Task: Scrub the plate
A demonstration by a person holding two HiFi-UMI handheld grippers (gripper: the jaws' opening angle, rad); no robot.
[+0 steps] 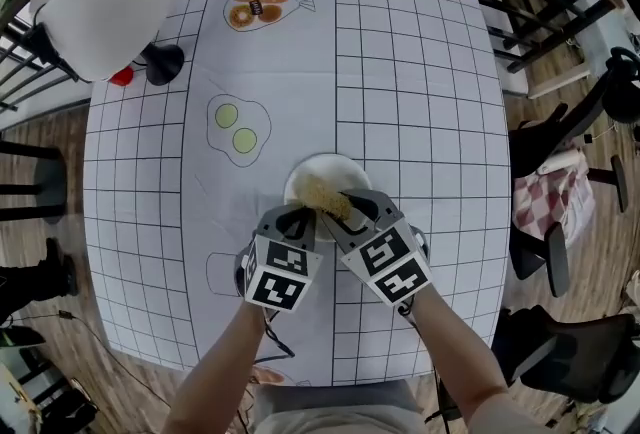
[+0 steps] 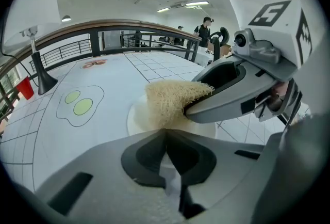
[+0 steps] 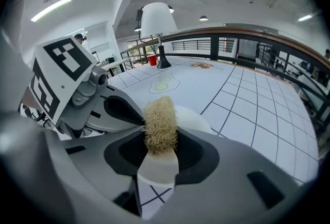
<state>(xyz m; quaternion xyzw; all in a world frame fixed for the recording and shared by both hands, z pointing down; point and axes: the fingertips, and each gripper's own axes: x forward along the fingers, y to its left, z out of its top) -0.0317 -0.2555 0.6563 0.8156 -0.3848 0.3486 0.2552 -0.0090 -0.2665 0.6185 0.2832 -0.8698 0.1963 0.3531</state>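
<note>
A small white plate (image 1: 320, 167) sits on the gridded tablecloth near the table's front middle. My left gripper (image 1: 303, 214) is at the plate's near left rim, and in the left gripper view its jaws (image 2: 166, 135) are shut on the edge of the plate (image 2: 135, 117). My right gripper (image 1: 345, 210) is shut on a tan fibrous scrubber (image 1: 325, 194) that rests on top of the plate. The scrubber (image 3: 161, 125) stands up between the right jaws over the plate (image 3: 193, 117). The scrubber (image 2: 167, 101) also shows in the left gripper view, held by the right gripper (image 2: 227, 91).
A lamp with a white shade (image 1: 100, 2) and black base (image 1: 163, 62) stands at the far left, beside a red cup (image 1: 121, 76). Fried-egg (image 1: 238, 130) and meat (image 1: 258, 9) drawings are printed on the cloth. Chairs (image 1: 560, 192) stand to the right of the table.
</note>
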